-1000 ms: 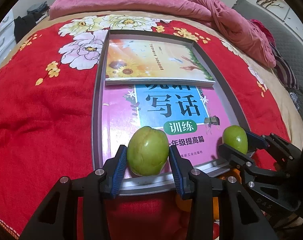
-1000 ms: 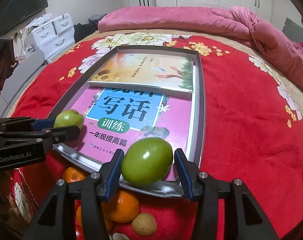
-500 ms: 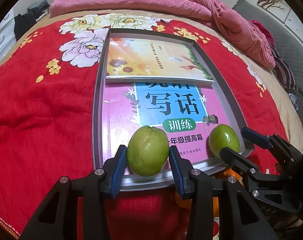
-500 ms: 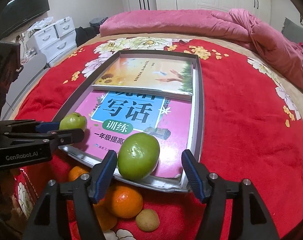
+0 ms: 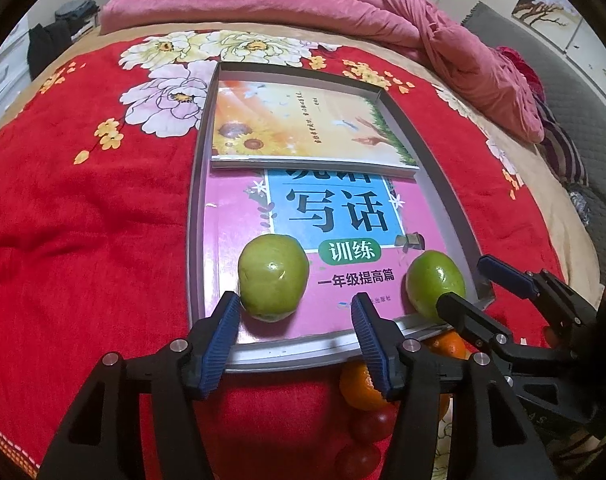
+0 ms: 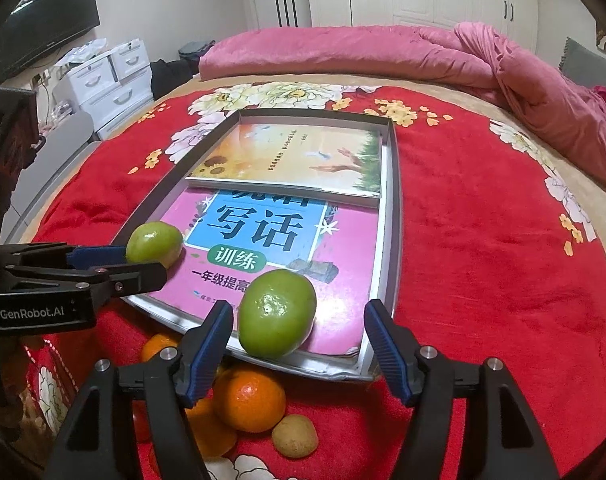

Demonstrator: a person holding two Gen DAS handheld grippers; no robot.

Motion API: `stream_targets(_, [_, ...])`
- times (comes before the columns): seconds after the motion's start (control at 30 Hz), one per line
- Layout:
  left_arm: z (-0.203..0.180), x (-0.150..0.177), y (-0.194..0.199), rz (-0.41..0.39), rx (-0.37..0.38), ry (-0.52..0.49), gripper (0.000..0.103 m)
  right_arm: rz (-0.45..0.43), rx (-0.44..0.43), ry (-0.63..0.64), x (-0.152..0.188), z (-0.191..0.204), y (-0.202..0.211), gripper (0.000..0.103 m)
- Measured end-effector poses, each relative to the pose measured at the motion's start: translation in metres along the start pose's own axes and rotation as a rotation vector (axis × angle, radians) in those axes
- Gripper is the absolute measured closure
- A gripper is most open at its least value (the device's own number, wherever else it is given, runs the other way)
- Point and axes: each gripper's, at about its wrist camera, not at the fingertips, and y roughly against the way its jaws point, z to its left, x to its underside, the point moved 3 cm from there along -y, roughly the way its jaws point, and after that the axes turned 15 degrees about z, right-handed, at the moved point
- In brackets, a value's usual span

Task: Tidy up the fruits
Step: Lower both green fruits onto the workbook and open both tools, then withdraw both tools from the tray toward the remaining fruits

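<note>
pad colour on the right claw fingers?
Blue ribbed pads on black fingers; clearest in the right wrist view.

A shallow grey rectangular tray [image 5: 196, 216] is lying on the red flowered bedspread [image 5: 83, 220], holding two overlapping paper books [image 5: 303, 128]. Two round green fruits [image 5: 273, 278] [image 5: 435, 284] are sitting on the nearer book, left and right. Round orange tangerines [image 6: 249, 402] are lying before the tray.

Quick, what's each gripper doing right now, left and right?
Left gripper: jaws opening, green fruit between them on the pink book, no longer gripped.
Right gripper: open, other green fruit released between its jaws.
</note>
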Motion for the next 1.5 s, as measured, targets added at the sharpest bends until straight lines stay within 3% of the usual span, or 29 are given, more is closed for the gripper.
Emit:
stream_targets(0.4, [-0.002, 0.003, 0.024, -0.045, 0.043, 0.005, 0.038, -0.059, -0.004, -0.026, 0.000, -0.005, 0.021, 0.025])
stream_targets(0.53, [-0.005, 0.005, 0.035, -0.071, 0.059, 0.000, 0.028, -0.081, -0.012, -0.047, -0.001, -0.008, 0.030, 0.023])
stream_targets(0.73, [-0.010, 0.005, 0.051, -0.103, 0.064, -0.013, 0.025, -0.102, -0.019, -0.071, -0.001, -0.013, 0.038, 0.019])
stream_targets(1.03, [-0.011, 0.011, 0.068, -0.129, 0.087, -0.008, 0.022, -0.153, -0.038, -0.109, 0.000, -0.017, 0.058, 0.013])
stream_targets(1.5, [-0.017, 0.026, 0.089, -0.166, 0.060, -0.053, 0.021, -0.197, -0.035, -0.079, 0.016, -0.001, 0.085, 0.009])
